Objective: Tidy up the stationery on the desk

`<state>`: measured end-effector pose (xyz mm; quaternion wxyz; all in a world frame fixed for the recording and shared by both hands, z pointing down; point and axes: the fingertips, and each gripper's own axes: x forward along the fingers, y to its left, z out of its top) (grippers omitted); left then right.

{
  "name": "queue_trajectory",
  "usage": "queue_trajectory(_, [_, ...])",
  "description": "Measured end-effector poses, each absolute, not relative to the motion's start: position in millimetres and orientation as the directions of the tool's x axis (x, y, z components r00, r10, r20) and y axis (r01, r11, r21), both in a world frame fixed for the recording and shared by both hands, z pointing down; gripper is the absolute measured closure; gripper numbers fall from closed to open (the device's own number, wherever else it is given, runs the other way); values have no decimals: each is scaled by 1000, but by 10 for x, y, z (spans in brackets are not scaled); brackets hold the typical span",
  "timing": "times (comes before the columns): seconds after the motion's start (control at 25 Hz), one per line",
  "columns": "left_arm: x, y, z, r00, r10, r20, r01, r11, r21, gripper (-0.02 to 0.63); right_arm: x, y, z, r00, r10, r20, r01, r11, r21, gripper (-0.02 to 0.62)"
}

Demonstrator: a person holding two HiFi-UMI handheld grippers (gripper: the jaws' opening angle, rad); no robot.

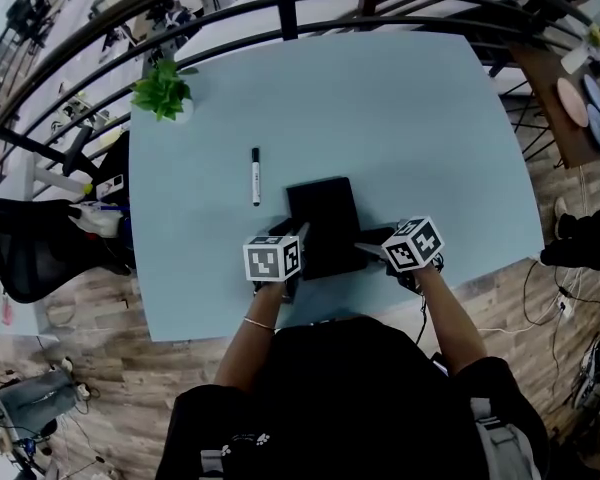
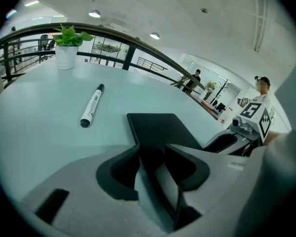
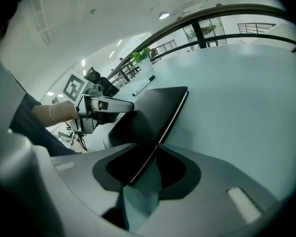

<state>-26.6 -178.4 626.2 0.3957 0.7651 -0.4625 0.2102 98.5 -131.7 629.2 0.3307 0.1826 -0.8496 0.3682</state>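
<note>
Left gripper point(image 1: 296, 238) and right gripper point(image 1: 372, 251) each pinch the black notebook point(image 1: 320, 218) at its near edge, jaws pressed on it. The marker point(image 1: 255, 175) lies beside it, apart, on the table point(image 1: 410, 118).

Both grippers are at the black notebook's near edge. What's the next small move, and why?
Probably lift it slightly, both sides together. The left gripper and right gripper each seem closed on a near corner of the black notebook, and the marker lies apart to its left, so nothing looks in the way.
</note>
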Motion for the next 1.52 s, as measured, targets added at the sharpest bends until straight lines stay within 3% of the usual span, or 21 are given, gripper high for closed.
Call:
queue_trajectory(0.24, [-381, -1788, 6223, 464, -568, 680, -884, -248, 396, 490, 1029, -1387, 6192, -718, -136, 682, -569, 680, -464, 467])
queue_trajectory(0.36, [-516, -1783, 6126, 435, -615, 658, -898, -245, 365, 611, 1066, -1547, 6006, -732, -252, 634, -611, 654, -446, 536])
queue_trajectory(0.4, [-554, -1775, 6076, 433, -633, 641, -898, -240, 369, 611, 1061, -1599, 5926, -736, -290, 611, -620, 650, -438, 583])
queue_trajectory(0.44, [-589, -1764, 6017, 433, -651, 623, -897, -240, 372, 611, 1038, -1641, 5843, -742, -321, 589, -624, 652, -431, 588])
queue_trajectory(0.92, [-1074, -1468, 5298, 372, -826, 424, -920, -266, 289, 611, 123, -1871, 5097, -801, -479, 361, -597, 692, -407, 588])
queue_trajectory(1.52, [-1852, -1415, 4926, 331, -873, 359, -943, -293, 157, 611, -957, -2290, 5062, -773, -507, 382, -628, 699, -342, 588])
